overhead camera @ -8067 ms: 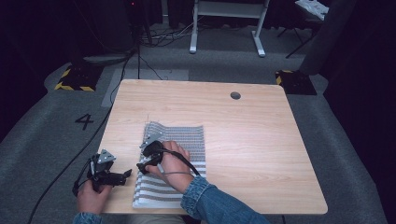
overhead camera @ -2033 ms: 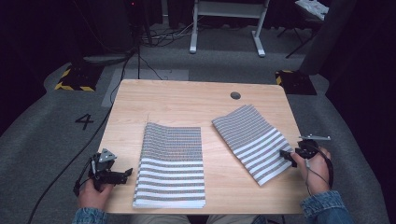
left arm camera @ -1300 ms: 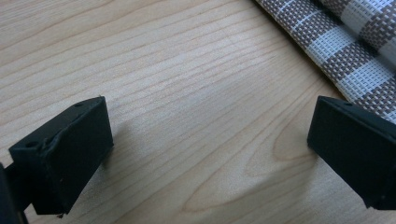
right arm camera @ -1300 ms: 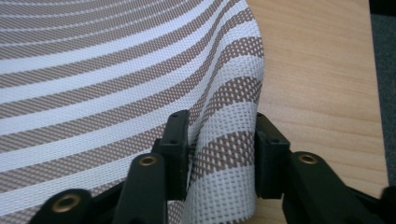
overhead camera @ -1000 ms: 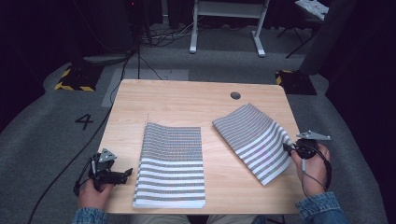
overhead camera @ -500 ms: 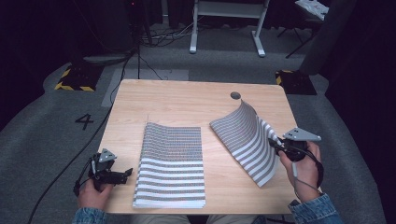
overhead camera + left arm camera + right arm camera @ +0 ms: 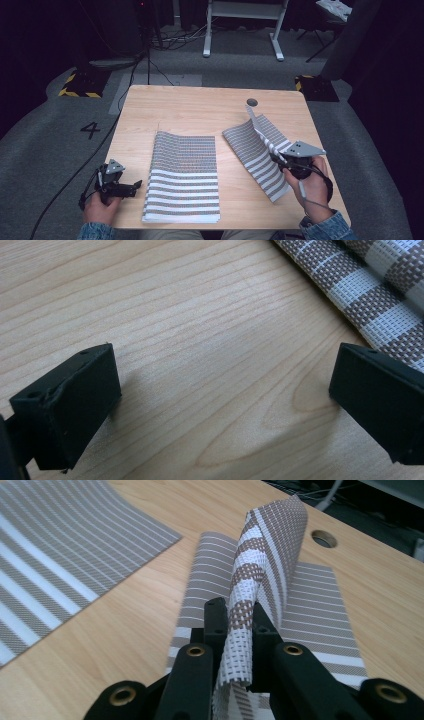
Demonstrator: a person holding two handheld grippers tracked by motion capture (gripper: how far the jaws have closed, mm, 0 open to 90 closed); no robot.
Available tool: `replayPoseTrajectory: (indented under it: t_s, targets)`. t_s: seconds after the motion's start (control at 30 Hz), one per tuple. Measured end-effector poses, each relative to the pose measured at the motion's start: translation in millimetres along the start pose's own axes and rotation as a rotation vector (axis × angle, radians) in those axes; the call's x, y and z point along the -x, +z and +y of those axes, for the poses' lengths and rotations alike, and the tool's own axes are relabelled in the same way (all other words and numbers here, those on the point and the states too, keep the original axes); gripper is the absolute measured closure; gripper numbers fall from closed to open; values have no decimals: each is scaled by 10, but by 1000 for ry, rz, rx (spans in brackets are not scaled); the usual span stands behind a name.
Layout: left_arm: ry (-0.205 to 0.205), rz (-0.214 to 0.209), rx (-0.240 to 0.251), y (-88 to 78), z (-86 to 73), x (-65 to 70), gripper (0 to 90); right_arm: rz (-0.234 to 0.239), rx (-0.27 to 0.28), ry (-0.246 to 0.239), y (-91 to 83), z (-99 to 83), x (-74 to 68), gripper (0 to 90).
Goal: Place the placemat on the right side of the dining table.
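Observation:
Two striped woven placemats lie on the wooden table point(image 7: 190, 107). One placemat point(image 7: 184, 175) is flat at the centre front. The other placemat point(image 7: 252, 147) lies to the right, and my right gripper point(image 7: 276, 157) is shut on its edge, lifting that side so a corner point(image 7: 250, 112) curls up. In the right gripper view the mat's raised fold point(image 7: 265, 555) stands pinched between the black jaws of the right gripper point(image 7: 235, 630). My left gripper point(image 7: 136, 186) rests open at the front left, just left of the flat mat, whose edge point(image 7: 380, 290) shows beside the open left gripper point(image 7: 225, 385).
A round cable hole point(image 7: 252, 102) sits near the table's far edge. A white desk frame point(image 7: 242, 25) and cables stand on the grey floor behind. A cable point(image 7: 95, 150) trails off the table's left side. A "4" mark point(image 7: 91, 130) is on the floor.
The right gripper has moved left and up with the right placemat's edge, folding that side higher and over the mat. The left gripper has stayed still.

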State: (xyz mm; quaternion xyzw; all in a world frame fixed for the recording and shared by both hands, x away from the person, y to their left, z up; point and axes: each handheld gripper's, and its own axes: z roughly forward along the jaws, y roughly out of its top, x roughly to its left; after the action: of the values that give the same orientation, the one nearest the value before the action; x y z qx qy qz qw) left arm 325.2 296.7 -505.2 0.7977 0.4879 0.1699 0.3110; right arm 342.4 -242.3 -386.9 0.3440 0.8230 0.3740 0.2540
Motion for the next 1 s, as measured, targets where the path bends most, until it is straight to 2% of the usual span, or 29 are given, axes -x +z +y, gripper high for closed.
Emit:
replayPoseTrajectory:
  t_s: [0.07, 0.1, 0.17, 0.23, 0.27, 0.3, 0.33, 0.37, 0.5, 0.53, 0.6, 0.63, 0.67, 0.7, 0.73, 0.77, 0.8, 0.83, 0.93, 0.97, 1.0]
  targets:
    - [-1, -2, -1, -2, 1, 0, 2, 30, 8, -23, 5, 21, -97, 841]
    - [4, 1, -2, -1, 0, -2, 2, 62, 19, -43, 12, 36, -186, 845]
    - [-2, 0, 1, 1, 0, 1, 2, 79, 19, -53, 11, 44, -239, 847]
    - [-1, -2, -1, -1, 0, 0, 2, 118, 20, -76, 22, 50, -343, 848]
    - [-2, -1, 2, 1, 0, 1, 2, 155, 17, -87, 35, 48, -444, 848]
    - [-2, -4, -1, -1, 1, -1, 2, 155, 17, -87, 35, 48, -444, 848]
    - [-1, -3, -2, -2, 1, -1, 2, 175, 14, -90, 44, 44, -492, 849]
    - [-2, -1, 2, 1, 0, 1, 2, 215, 10, -107, 61, 28, -588, 849]
    - [-2, -1, 1, 1, 0, 1, 2, 280, 1, -110, 83, -10, -740, 845]
    - [-2, -1, 1, 1, 0, 1, 2, 280, 1, -110, 83, -10, -740, 845]
    - [-1, -3, -3, -3, 1, -1, 2, 324, -6, -110, 101, -39, -805, 829]
    - [-1, -2, -1, -2, 1, 0, 2, 387, -17, -102, 123, -65, -851, 776]
    - [-1, -2, -1, -2, 1, 0, 2, 387, -17, -102, 123, -65, -851, 776]
    - [-2, -2, 0, 0, 0, 0, 2, 421, -15, -84, 127, -76, -871, 728]
    - [-2, -1, 1, 0, 0, 1, 2, 503, -13, -40, 131, -82, -908, 555]
    - [-1, -3, -3, -3, 1, -1, 2, 503, -13, -40, 131, -82, -908, 555]
    - [-1, -3, -3, -3, 1, -1, 2, 588, 24, 10, 85, -63, -944, 454]
    - [-1, -3, -3, -3, 1, -1, 2, 602, 33, 9, 64, -50, -942, 425]
    - [-2, -1, 1, 0, 0, 1, 2, 596, 58, 11, -26, 3, -913, 405]
    - [-1, -2, 0, 0, 0, 0, 2, 581, 69, 11, -53, 20, -885, 400]
    - [-2, -3, -1, -2, 0, 0, 2, 502, 82, 22, -109, 53, -768, 392]
